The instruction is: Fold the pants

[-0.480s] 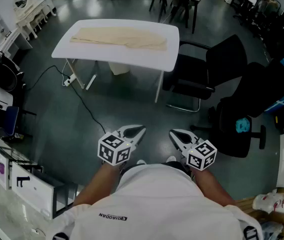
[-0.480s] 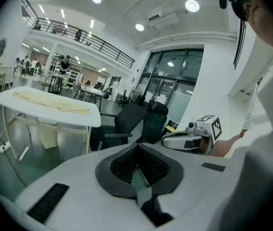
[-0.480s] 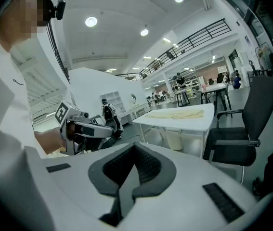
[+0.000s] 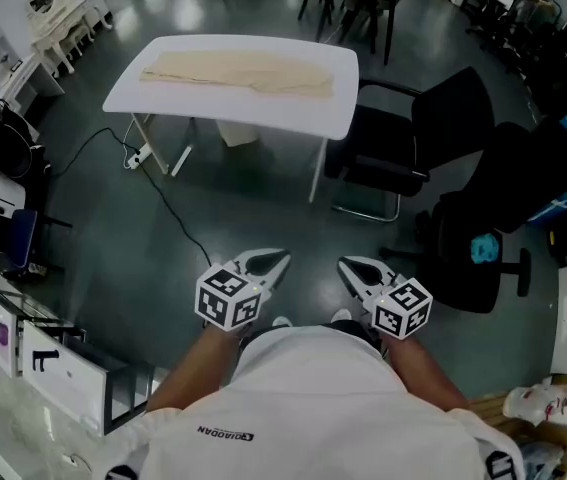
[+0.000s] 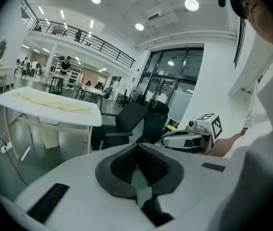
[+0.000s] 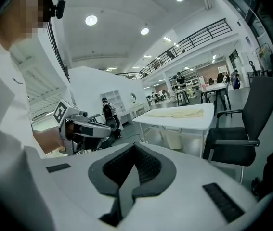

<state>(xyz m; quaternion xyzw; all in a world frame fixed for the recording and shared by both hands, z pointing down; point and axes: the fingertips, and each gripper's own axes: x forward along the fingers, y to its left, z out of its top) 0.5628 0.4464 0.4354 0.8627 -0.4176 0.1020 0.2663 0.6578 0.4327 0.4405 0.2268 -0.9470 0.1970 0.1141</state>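
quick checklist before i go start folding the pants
1. Pants laid out on the table: ok, they lie lengthwise and nothing is on them.
2. Left gripper empty: ok, its jaws are together on nothing.
3. Right gripper empty: ok, its jaws are together on nothing.
4. Jaws ready to grasp: not ok, both are shut and need to open first.
5. Pants within reach: not ok, the table stands far ahead of both grippers.
6. Room at the table's right end: cannot tell, a chair stands close beside it.
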